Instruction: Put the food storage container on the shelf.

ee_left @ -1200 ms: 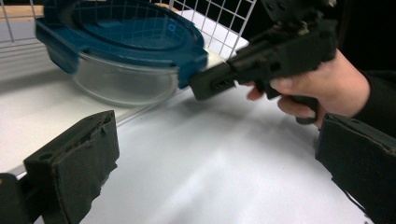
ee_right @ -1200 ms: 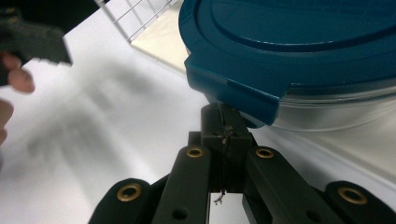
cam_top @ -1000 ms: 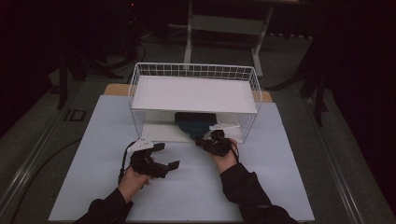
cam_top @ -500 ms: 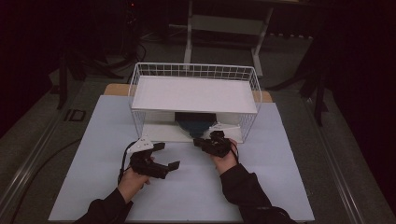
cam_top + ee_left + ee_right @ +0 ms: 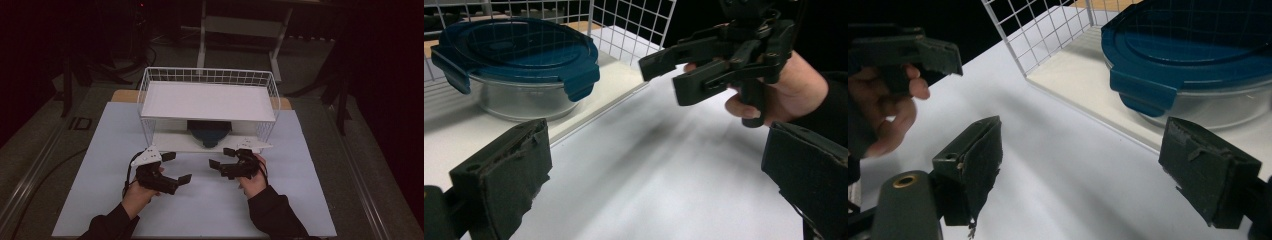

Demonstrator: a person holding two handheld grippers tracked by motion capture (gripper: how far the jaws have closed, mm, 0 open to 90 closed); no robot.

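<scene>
Two grippers sit low over a pale mat [image 5: 310, 200], each held in a person's hand, in front of a white wire rack [image 5: 208, 100]; the left gripper [image 5: 176, 167] has its jaws spread wide with nothing between them; the right gripper [image 5: 224, 157] also stands wide open and empty, its jaws having just been opening.

On the rack's lower shelf [image 5: 170, 141] rests a clear glass dish [image 5: 519, 102] with a blue clip-on lid [image 5: 514, 50]; it sits near the middle of that shelf, under the upper shelf [image 5: 207, 100], close to the open front edge; both grippers are near it but apart from it.

Wire mesh closes the rack's ends and back, and the upper shelf hangs over the dish, so the open front is the free side; in the left gripper view the right gripper and its hand show just beside the rack's corner; a dark floor and a stand [image 5: 240, 30] lie beyond the table.
</scene>
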